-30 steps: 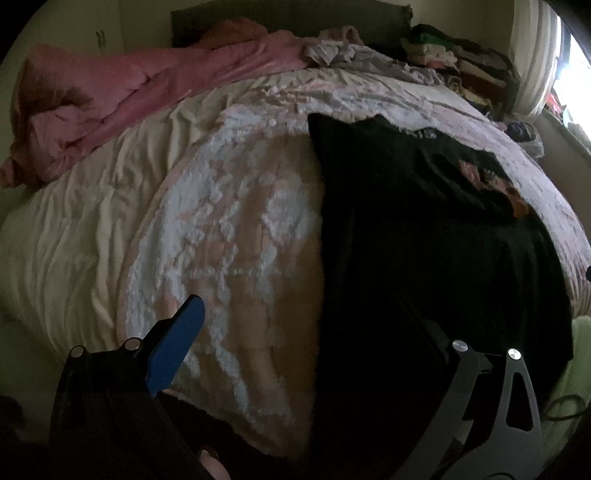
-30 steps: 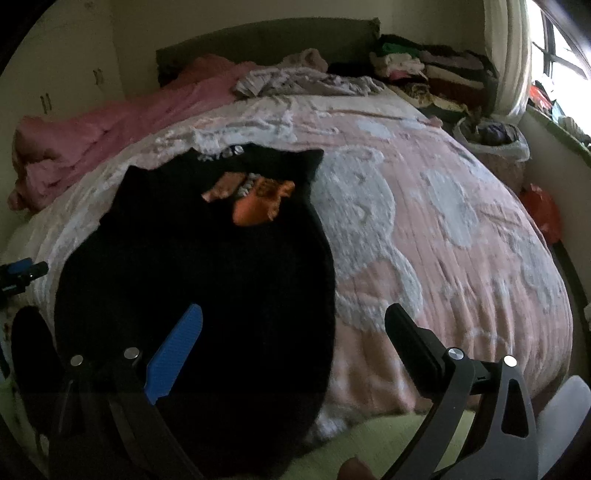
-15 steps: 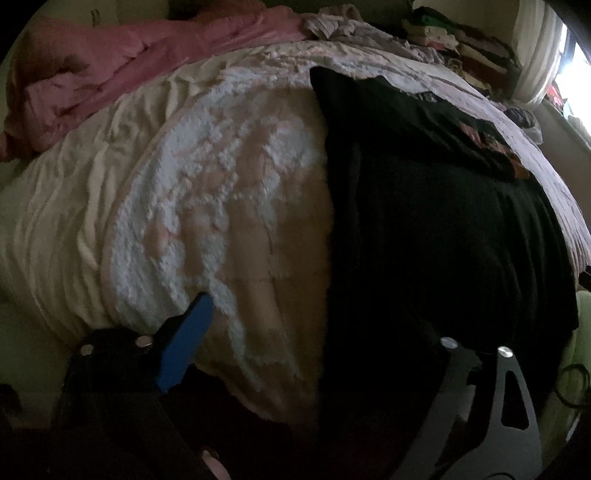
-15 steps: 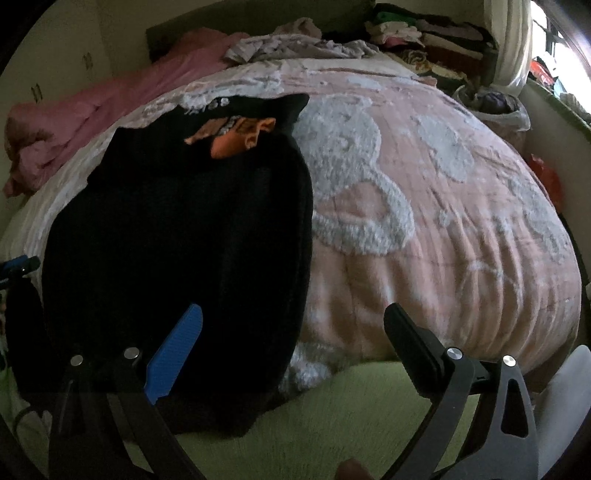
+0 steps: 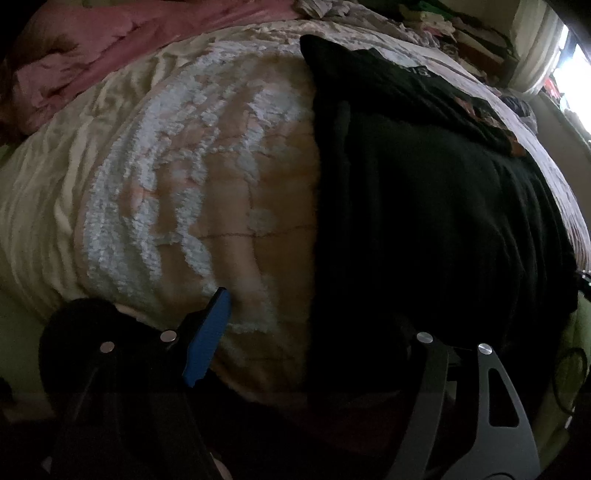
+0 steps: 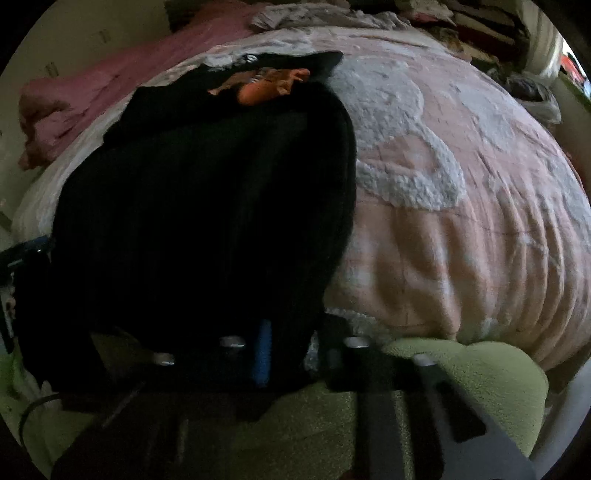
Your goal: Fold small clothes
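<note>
Right wrist view is showing the black garment (image 6: 207,206) lying flat on the pink blanket (image 6: 461,240), with its lower hem hanging over the near edge of the bed. An orange print (image 6: 266,86) is sitting near its far end, close to the collar. The right gripper (image 6: 291,350) is at this hem, at the garment's near right corner; its blue finger (image 6: 263,354) and the dark one beside it are standing close together, but the picture is blurred here and I cannot tell if cloth is pinched between them.

In the left wrist view the same black garment (image 5: 424,206) is filling the right half of the picture. The left gripper (image 5: 317,332) is waiting at the near edge of the bed with its fingers spread wide: the blue finger (image 5: 208,339) is over the blanket (image 5: 207,192), the other one is dark against the black cloth, and nothing is held between them.

Around the blanket, a cream sheet (image 5: 44,206) is lying on the left side, and a crumpled pink cover (image 5: 122,40) is lying at the far left. A green fleece (image 6: 461,380) is lying below the bed edge, and a pile of clothes (image 6: 476,22) is standing at the far right corner.
</note>
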